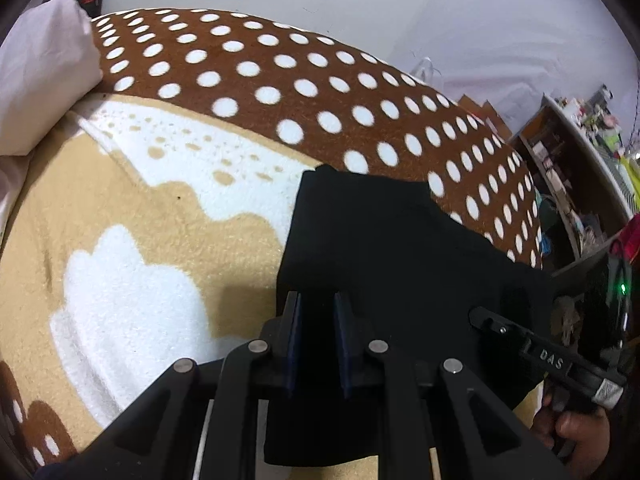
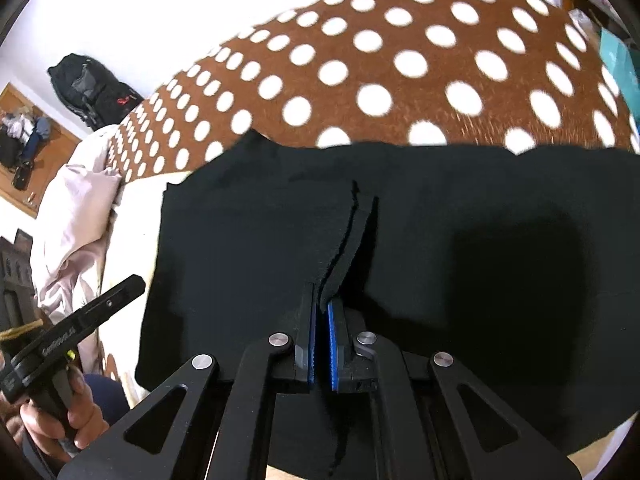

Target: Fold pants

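The black pants (image 1: 384, 248) lie on the blanket-covered bed and fill the middle of the right wrist view (image 2: 460, 232). My left gripper (image 1: 318, 308) sits over the pants' left edge with a gap between its blue pads; black cloth lies between and under them. My right gripper (image 2: 323, 304) is shut on a raised fold of the pants (image 2: 348, 240), pinched between its blue pads. The right gripper also shows at the right of the left wrist view (image 1: 480, 316), and the left one at the lower left of the right wrist view (image 2: 128, 284).
A brown blanket with white dots (image 1: 280, 80) and a tan and white part (image 1: 120, 220) covers the bed. A white pillow (image 1: 40, 76) lies at the left. Cluttered shelves (image 1: 568, 168) stand at the right. A black bag (image 2: 88, 84) leans on the wall.
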`<state>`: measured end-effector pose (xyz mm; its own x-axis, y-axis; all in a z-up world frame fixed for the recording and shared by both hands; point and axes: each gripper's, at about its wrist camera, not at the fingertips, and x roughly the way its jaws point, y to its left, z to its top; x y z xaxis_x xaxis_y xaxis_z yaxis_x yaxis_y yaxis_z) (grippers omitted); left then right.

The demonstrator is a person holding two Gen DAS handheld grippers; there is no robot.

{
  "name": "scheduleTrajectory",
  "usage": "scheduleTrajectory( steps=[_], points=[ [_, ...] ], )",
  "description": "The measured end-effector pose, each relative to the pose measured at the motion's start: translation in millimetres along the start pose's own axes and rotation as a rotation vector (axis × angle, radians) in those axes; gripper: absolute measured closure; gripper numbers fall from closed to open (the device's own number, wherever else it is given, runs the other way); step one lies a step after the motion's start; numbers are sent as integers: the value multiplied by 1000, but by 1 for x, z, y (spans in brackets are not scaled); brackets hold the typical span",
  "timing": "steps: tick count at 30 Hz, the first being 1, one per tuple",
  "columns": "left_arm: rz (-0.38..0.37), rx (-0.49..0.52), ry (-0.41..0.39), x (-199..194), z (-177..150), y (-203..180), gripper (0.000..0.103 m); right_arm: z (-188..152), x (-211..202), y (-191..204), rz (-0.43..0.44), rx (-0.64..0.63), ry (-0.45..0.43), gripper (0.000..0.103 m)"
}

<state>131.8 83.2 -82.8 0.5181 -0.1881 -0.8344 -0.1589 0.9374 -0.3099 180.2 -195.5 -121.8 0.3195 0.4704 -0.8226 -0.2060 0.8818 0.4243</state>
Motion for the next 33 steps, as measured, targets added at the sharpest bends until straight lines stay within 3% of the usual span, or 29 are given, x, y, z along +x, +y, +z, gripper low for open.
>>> scheduleTrajectory(
  steps=[4,7,13,16,23,24,27,29,33],
  points=[
    [-6,29,8,1,-2,-6,85,-6,-18,6,-54,-40,-24,94],
    [-17,35,6,-1,-5,-8,85,-20,-35,11,-39,-42,-47,94],
    [-21,80,37,2,-15,-21,85,-53,-21,1,-103,-47,75,94],
    [-5,130,84,9,-26,-32,85,-56,-40,3,-134,-46,49,94],
    [76,238,135,14,-52,-57,85,-75,-93,-11,-114,2,3,94],
    [89,251,136,13,-55,-61,85,-78,-97,-13,-126,17,-4,92],
    [96,259,136,6,-63,-68,85,-91,-116,-22,-135,61,-41,72],
    [100,263,132,0,-69,-74,85,-92,-127,-27,-130,85,-70,53],
    [91,289,73,-23,-79,-90,85,-94,-147,-44,-100,174,-128,52]
  ],
)
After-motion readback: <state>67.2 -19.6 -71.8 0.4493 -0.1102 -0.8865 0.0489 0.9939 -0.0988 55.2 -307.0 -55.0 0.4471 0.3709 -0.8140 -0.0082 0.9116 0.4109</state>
